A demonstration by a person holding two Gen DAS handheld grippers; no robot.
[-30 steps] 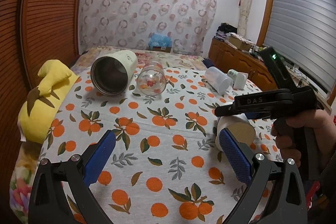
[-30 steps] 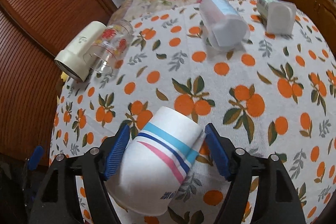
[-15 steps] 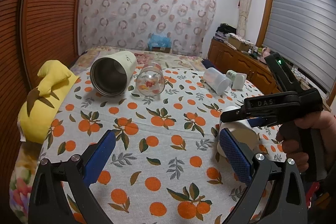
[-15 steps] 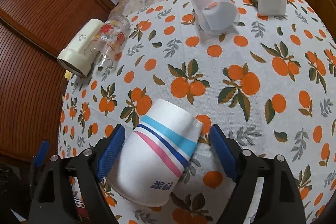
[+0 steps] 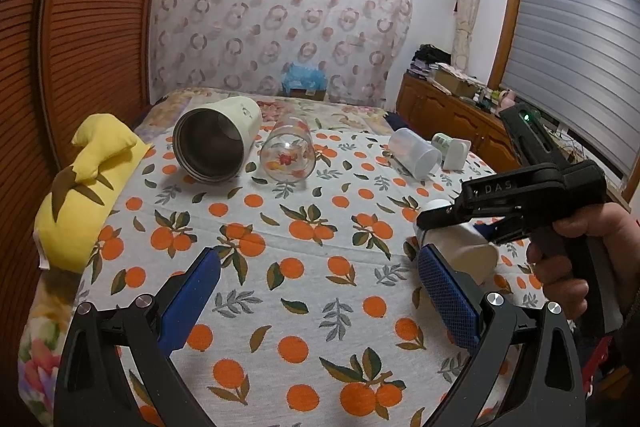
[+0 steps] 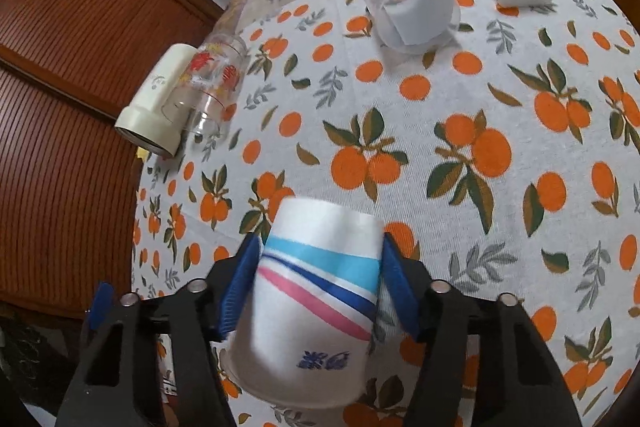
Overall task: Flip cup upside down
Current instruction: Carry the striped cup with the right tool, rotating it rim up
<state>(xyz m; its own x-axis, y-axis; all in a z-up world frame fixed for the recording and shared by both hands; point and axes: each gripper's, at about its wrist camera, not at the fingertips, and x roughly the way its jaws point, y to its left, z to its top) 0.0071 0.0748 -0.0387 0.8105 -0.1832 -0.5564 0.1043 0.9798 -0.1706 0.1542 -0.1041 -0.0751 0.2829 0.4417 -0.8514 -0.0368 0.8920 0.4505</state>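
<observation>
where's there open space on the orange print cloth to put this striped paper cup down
The widest bare stretch of orange-print cloth lies ahead of the right gripper and its striped paper cup, short of the frosted plastic cup. Another lies before the open left gripper. It's crowded by the cream steel tumbler and floral glass.

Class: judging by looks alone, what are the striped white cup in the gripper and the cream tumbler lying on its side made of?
Striped white cup: probably paper, matte, with printed blue and pink bands and a thin wall; thin plastic is possible. Cream tumbler: looks like a painted or plastic outer shell over a dark, dully reflective metal lining, likely steel.
</observation>
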